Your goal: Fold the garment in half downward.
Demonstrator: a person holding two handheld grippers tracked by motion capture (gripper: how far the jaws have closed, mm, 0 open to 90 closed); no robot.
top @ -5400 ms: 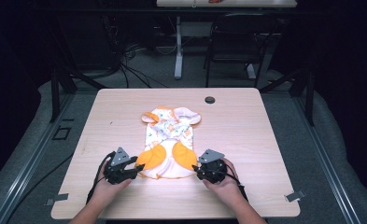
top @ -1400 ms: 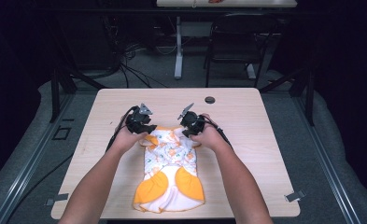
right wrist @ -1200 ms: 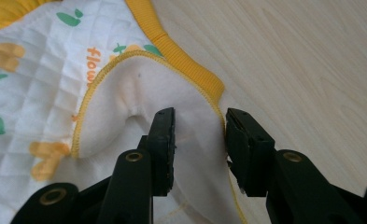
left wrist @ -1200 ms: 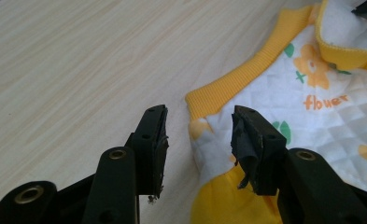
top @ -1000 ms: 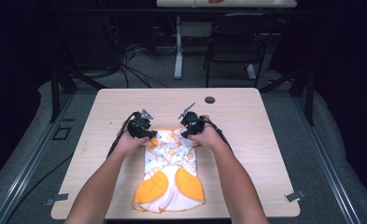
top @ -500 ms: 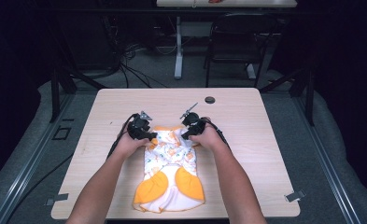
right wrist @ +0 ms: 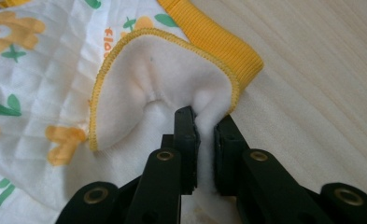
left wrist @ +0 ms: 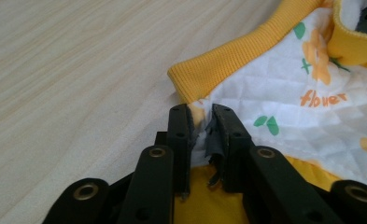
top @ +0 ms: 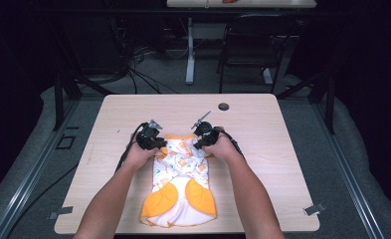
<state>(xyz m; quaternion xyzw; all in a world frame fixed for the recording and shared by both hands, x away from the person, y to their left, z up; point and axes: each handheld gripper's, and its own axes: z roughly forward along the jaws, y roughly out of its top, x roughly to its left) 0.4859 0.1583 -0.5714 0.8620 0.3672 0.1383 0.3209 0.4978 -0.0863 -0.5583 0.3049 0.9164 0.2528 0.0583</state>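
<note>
A small white quilted garment (top: 180,172) with orange flowers and yellow ribbed trim lies lengthwise on the wooden table (top: 282,149), its orange flaps toward the front edge. My left gripper (top: 163,144) holds its far left corner. In the left gripper view the jaws have just been closing, and my left gripper (left wrist: 201,112) pinches the garment (left wrist: 312,93) beside the yellow cuff (left wrist: 228,65). My right gripper (top: 199,142) is at the far right corner. Its jaws have also just been closing, so my right gripper (right wrist: 204,119) clamps a fold of the fleece lining (right wrist: 158,88).
A black round grommet (top: 224,106) sits in the tabletop near the far edge. Metal clips (top: 314,209) mark the front corners. Beyond the table stand a dark chair (top: 252,50), a desk leg (top: 190,55) and floor cables. Bare wood lies on both sides of the garment.
The garment now lies closer to the front edge than at first, and both hands have gone from its near hem to its far end. Over the last second the hands held still there.
</note>
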